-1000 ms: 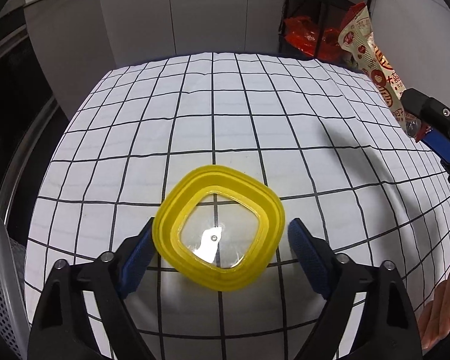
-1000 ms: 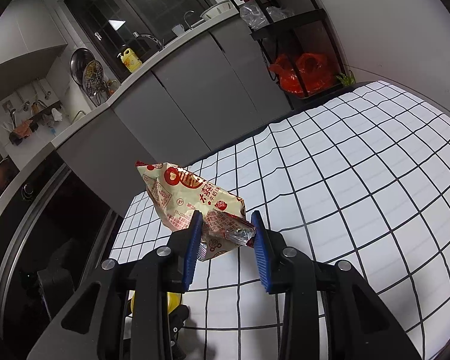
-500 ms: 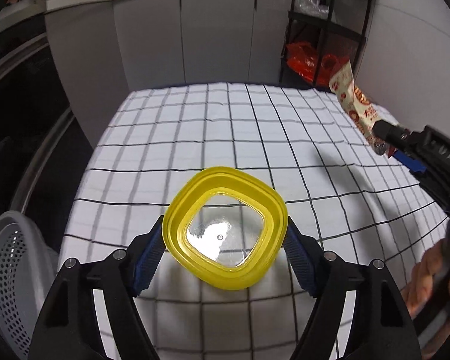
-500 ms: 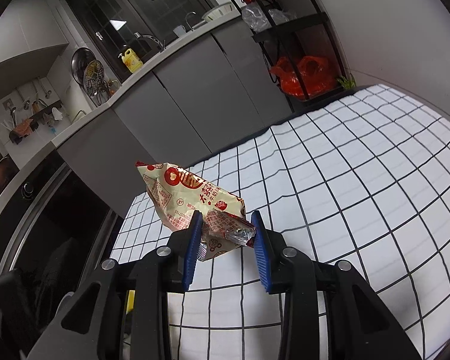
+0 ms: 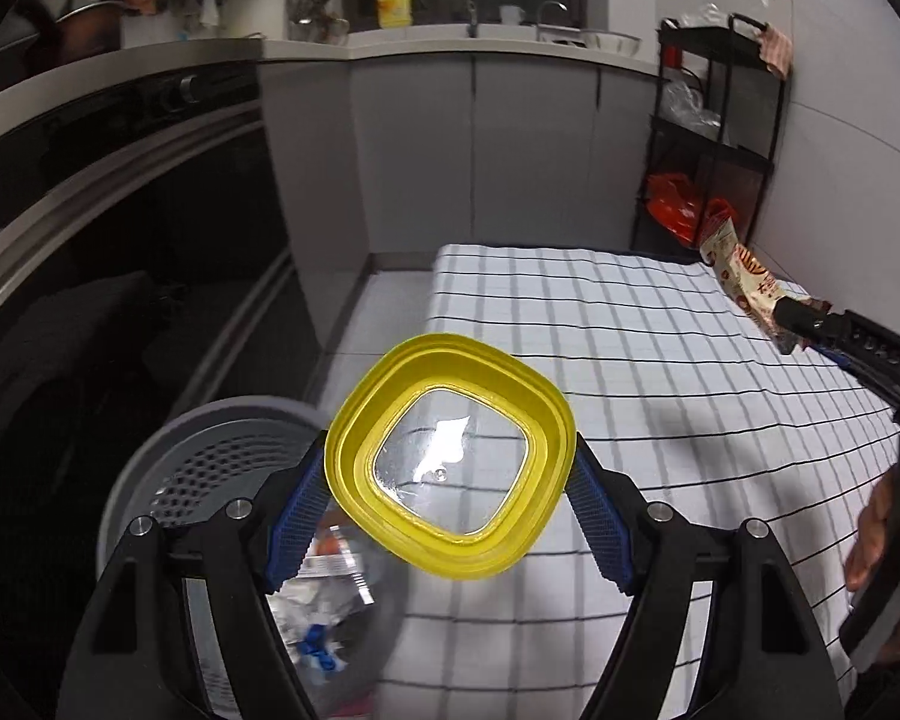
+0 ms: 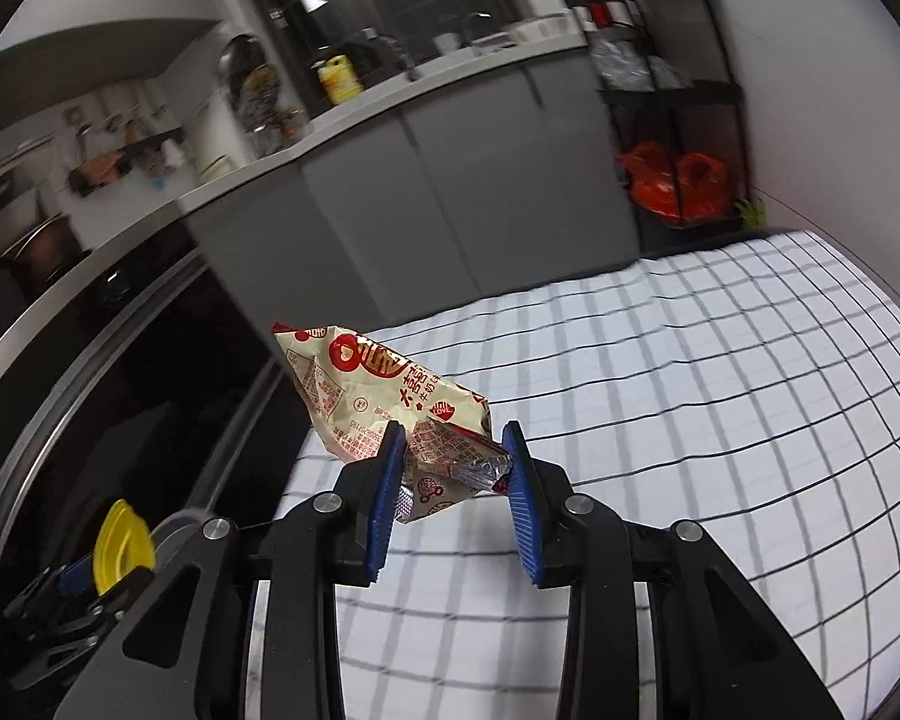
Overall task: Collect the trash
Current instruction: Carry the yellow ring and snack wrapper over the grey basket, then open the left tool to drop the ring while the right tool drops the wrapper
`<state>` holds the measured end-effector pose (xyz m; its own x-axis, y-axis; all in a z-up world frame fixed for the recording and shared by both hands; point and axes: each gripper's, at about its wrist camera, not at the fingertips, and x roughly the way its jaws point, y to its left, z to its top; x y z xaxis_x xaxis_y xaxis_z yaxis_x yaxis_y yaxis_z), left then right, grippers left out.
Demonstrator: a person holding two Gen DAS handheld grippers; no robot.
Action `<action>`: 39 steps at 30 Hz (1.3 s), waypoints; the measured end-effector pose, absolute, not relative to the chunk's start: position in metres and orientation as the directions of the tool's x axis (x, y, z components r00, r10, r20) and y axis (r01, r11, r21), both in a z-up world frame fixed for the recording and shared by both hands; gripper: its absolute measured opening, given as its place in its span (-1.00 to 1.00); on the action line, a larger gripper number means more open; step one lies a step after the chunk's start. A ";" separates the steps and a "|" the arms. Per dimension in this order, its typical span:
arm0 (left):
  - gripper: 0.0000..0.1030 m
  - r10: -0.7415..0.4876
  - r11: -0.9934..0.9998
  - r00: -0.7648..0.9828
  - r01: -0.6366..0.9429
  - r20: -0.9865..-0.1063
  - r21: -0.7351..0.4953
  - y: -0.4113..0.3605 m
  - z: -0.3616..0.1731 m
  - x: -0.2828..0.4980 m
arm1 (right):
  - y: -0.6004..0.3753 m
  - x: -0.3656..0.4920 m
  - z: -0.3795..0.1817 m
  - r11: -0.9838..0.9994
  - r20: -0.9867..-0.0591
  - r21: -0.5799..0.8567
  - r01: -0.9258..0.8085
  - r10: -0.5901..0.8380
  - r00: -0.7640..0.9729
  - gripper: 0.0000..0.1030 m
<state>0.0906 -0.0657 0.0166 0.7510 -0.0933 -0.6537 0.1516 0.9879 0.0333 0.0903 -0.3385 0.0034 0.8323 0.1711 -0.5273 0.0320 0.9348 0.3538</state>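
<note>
My left gripper point(image 5: 447, 474) is shut on a yellow-rimmed clear plastic container point(image 5: 450, 456) and holds it in the air over the table's left edge, above the rim of a grey perforated trash basket point(image 5: 210, 468). The basket holds crumpled wrappers point(image 5: 312, 618). My right gripper point(image 6: 453, 456) is shut on a crumpled cream-and-red snack wrapper point(image 6: 384, 396), held above the checked tablecloth point(image 6: 720, 420). The wrapper also shows at the right of the left wrist view point(image 5: 744, 282). The yellow container shows low left in the right wrist view point(image 6: 120, 546).
The table with the checked cloth point(image 5: 630, 348) fills the right side. Grey kitchen cabinets point(image 5: 480, 150) stand behind it, a dark oven front point(image 5: 120, 180) to the left, and a black rack point(image 5: 720, 138) with red bags at the back right.
My left gripper has lifted the yellow container off the table and carried it left over the basket. My right gripper has moved left with the wrapper.
</note>
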 end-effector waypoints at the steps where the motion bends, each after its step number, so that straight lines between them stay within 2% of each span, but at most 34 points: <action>1: 0.41 -0.079 0.990 0.758 0.134 -0.648 0.036 -0.054 0.017 0.089 | -0.321 0.086 0.008 0.939 -0.526 0.345 0.007 0.188 0.829 -0.37; 7: 0.41 0.016 0.999 0.765 0.008 -0.644 0.035 0.019 0.012 0.084 | -0.227 0.078 0.013 0.936 -0.551 0.332 -0.114 0.291 0.782 -0.37; 14: 0.41 0.093 0.995 0.759 -0.085 -0.644 0.043 0.071 0.000 0.091 | -0.156 0.077 -0.006 0.919 -0.574 0.360 -0.160 0.353 0.739 -0.37; 20: 0.41 0.106 0.994 0.731 -0.091 -0.674 0.057 0.087 -0.013 0.090 | -0.114 0.079 -0.030 0.937 -0.627 0.283 -0.204 0.342 0.700 -0.37; 27: 0.43 0.105 0.994 0.705 -0.065 -0.702 0.083 0.086 -0.023 0.090 | -0.099 0.084 -0.049 0.932 -0.669 0.276 -0.235 0.362 0.649 -0.37; 32: 0.45 0.089 0.996 0.688 -0.074 -0.721 0.052 0.096 -0.027 0.091 | -0.090 0.088 -0.055 0.922 -0.680 0.286 -0.262 0.388 0.622 -0.37; 35: 0.47 0.094 0.995 0.684 -0.089 -0.723 0.045 0.101 -0.027 0.091 | -0.086 0.087 -0.055 0.922 -0.680 0.274 -0.275 0.388 0.623 -0.32; 39: 0.48 0.090 0.995 0.683 -0.095 -0.725 0.035 0.103 -0.027 0.089 | -0.087 0.084 -0.049 0.919 -0.665 0.278 -0.279 0.394 0.634 -0.03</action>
